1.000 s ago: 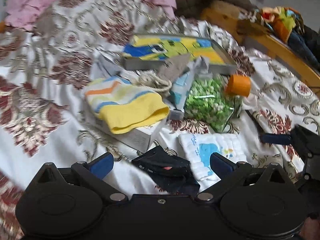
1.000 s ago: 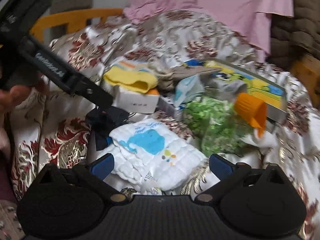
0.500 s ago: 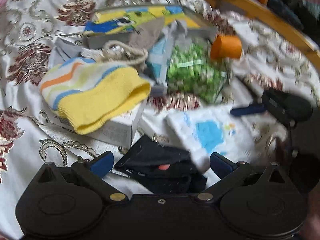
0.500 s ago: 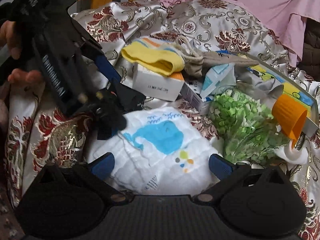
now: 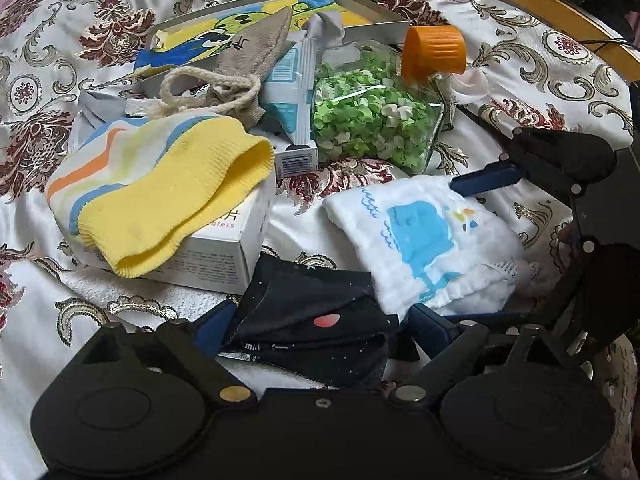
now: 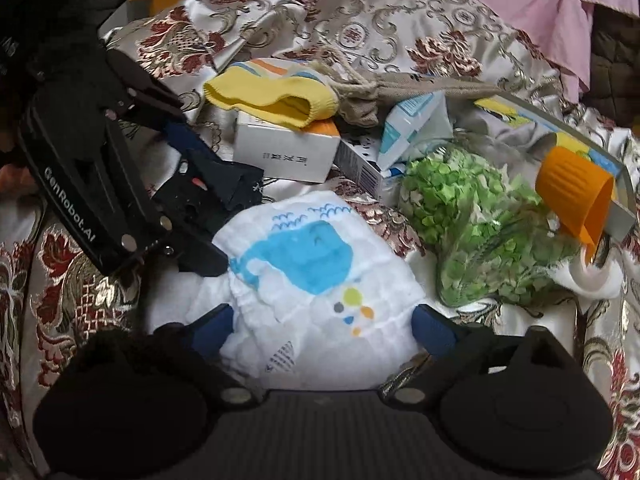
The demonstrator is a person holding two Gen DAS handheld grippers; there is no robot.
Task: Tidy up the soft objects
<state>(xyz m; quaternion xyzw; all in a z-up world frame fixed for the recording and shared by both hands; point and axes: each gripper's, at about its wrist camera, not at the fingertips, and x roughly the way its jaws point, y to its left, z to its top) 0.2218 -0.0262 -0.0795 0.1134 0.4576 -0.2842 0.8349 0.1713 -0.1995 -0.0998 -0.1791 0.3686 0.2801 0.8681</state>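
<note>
A: Left wrist view first. Where's the left gripper [image 5: 316,332]?

B: Low over the bedspread [image 5: 520,60], jaws wide but closing, w/ the black cloth [image 5: 312,332] between the blue fingers [image 5: 430,330]. Pads aren't pressing it yet.

A: Rest of the pile?

B: Yellow striped sock [image 5: 160,188] draped on a white box [image 5: 228,248], upper left of the black cloth. White whale cloth [image 5: 424,240] just right of it, edges touching. Behind: jar of green paper stars [image 5: 372,116] on its side, orange cap [image 5: 434,54], drawstring bag [image 5: 240,68], picture book [image 5: 256,20]. Right gripper [image 5: 568,176] reaches in from the right.

A: Right wrist view?

B: Right gripper [image 6: 324,328] straddles the whale cloth [image 6: 312,276], jaws spread and closing, one finger [image 6: 434,330] each side; can't tell if they touch. Left gripper [image 6: 100,184] at left over the black cloth [image 6: 224,188]. Sock [image 6: 272,92] on the box [image 6: 284,152] behind, jar [image 6: 480,228] to the right.
</note>
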